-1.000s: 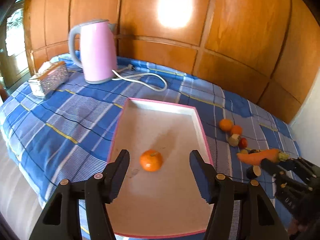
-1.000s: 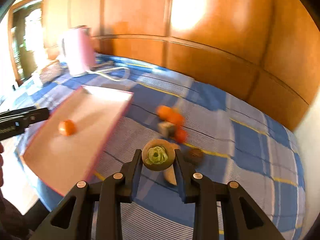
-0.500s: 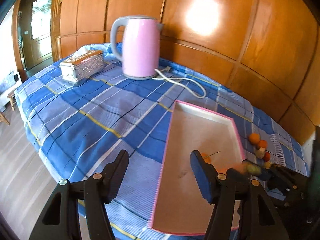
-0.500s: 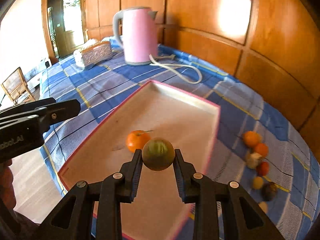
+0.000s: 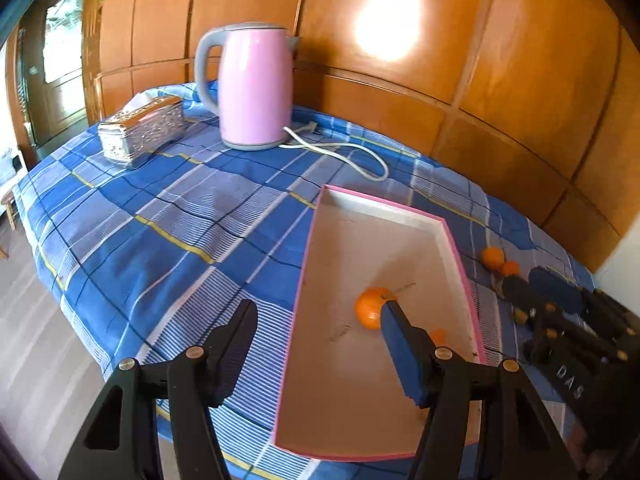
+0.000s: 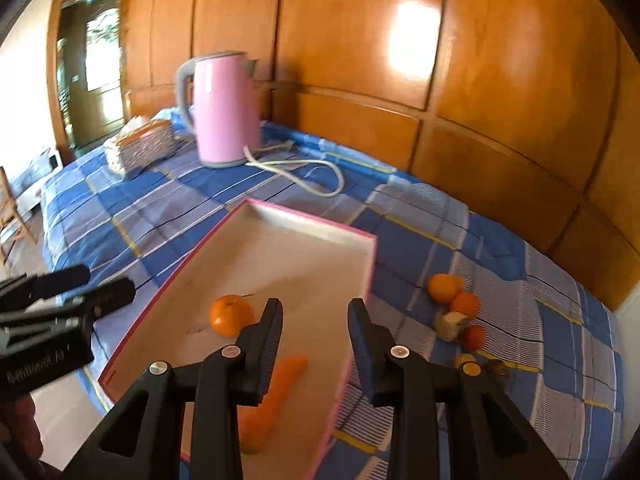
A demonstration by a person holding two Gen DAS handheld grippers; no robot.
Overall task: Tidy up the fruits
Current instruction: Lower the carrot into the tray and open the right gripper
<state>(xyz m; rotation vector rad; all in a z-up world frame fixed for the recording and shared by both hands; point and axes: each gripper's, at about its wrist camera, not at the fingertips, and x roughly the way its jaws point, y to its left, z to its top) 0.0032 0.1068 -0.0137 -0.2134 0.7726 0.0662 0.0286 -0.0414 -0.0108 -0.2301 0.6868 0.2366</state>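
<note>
A pink-rimmed tray [image 5: 456, 248] [image 6: 312, 220] lies on the blue checked cloth. In it are an orange [image 5: 370, 312] [image 6: 230, 316] and a carrot [image 6: 276, 392], whose tip shows in the left wrist view [image 5: 438, 336]. My right gripper [image 6: 316, 328] is open and empty just above the carrot, over the tray's near right part. My left gripper [image 5: 316, 340] is open and empty over the tray's near left edge. Several small fruits [image 6: 452, 304] [image 5: 496, 260] lie on the cloth right of the tray.
A pink kettle [image 5: 252, 84] [image 6: 220, 108] with a white cord [image 5: 344, 148] stands at the back. A silver tissue box [image 5: 140, 128] sits at the back left. A wooden panelled wall runs behind. The table edge drops to the floor at the left.
My right gripper carried the carrot from the cloth over the tray, opened and let it go; the carrot now lies in the tray. My left gripper swung left, away from the orange.
</note>
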